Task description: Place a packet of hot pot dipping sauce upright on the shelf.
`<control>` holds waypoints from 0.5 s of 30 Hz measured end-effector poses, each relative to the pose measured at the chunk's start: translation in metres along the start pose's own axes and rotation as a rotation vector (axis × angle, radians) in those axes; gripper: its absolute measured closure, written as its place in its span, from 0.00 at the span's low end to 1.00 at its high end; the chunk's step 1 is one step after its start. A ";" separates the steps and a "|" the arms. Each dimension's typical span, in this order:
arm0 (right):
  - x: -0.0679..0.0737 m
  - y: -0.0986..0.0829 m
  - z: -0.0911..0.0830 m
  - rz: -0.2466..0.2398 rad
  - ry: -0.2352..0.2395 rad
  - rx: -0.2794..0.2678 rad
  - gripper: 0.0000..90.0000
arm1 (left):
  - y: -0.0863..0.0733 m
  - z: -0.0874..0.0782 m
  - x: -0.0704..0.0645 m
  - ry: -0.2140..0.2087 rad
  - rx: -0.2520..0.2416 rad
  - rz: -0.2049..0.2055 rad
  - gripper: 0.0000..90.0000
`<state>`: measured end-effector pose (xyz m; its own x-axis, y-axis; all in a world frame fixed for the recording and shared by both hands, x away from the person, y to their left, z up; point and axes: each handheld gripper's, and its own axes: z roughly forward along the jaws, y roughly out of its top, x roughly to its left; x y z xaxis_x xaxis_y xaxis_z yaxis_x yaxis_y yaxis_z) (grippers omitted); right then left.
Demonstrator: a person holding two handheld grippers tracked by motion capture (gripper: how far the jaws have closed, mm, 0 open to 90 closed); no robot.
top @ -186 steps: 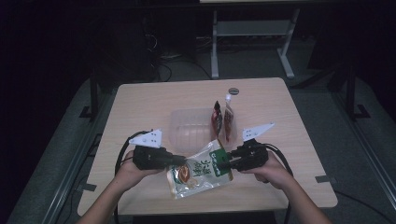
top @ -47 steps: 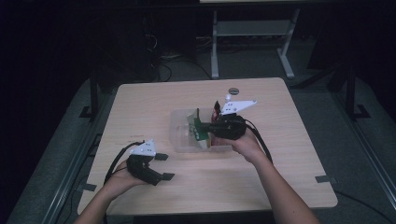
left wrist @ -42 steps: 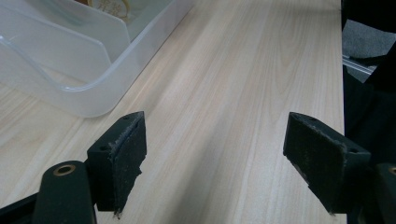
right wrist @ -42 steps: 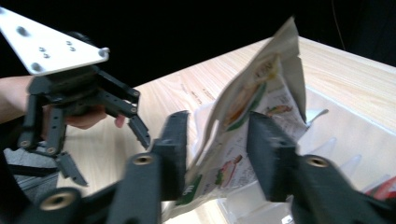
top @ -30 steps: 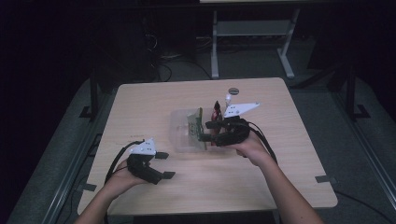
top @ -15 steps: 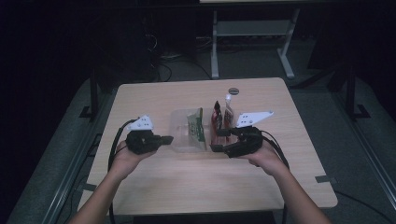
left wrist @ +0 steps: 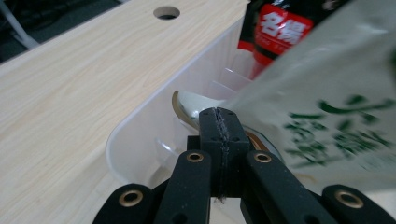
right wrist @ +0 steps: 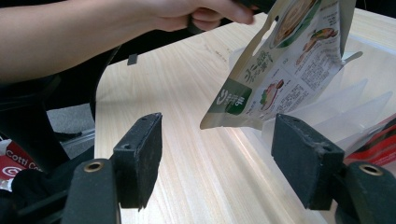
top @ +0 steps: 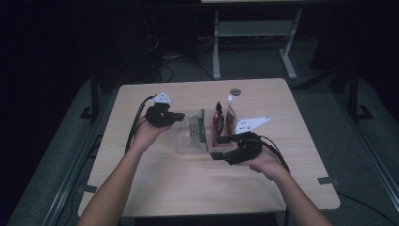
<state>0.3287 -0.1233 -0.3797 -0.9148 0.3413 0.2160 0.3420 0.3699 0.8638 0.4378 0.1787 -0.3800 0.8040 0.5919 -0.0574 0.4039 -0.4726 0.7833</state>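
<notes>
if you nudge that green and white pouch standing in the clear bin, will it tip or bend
Probably both. The green and white pouch looks like thin film, its lower edge curled, so it likely flexes. It leans in the clear bin against a divider, so a nudge may flop it over. The left gripper is shut beside it.

A clear bin (top: pixel 190 143) sits mid-table (top: pixel 155 183). A pouch (top: pixel 198 130) stands in its left part, with two more pouches (top: pixel 223 118) upright at its right end. The left claw (top: pixel 175 117) is at the bin's left, the right claw (top: pixel 220 147) at its near right corner. A small disc (top: pixel 235 91) lies behind.
</notes>
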 end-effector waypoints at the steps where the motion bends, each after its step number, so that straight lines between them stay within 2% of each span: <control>1: 0.000 0.000 0.000 -0.001 0.000 0.001 0.37 | 0.002 0.006 0.000 0.001 0.006 -0.006 1.00; 4: 0.000 -0.001 0.000 -0.001 0.004 0.001 0.37 | 0.006 0.016 0.001 0.003 0.027 0.001 1.00; 5: 0.000 -0.001 0.001 0.000 0.005 0.001 0.37 | 0.008 0.020 0.000 0.001 0.031 -0.012 1.00; 8: 0.001 -0.001 0.002 -0.004 0.011 0.003 0.37 | 0.013 0.027 0.000 0.004 0.050 0.008 1.00; 12: 0.001 -0.001 0.004 0.000 0.013 0.009 0.37 | 0.015 0.033 0.000 0.004 0.054 0.004 1.00; 13: 0.001 -0.001 0.004 0.000 0.014 0.009 0.37 | 0.016 0.035 0.000 0.001 0.068 0.018 1.00; 15: 0.002 -0.001 0.005 -0.003 0.017 0.009 0.37 | 0.015 0.038 0.000 0.007 0.075 0.020 1.00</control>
<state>0.3277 -0.1181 -0.3822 -0.9194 0.3251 0.2212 0.3409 0.3787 0.8605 0.4607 0.1462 -0.3916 0.8095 0.5859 -0.0377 0.4192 -0.5318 0.7358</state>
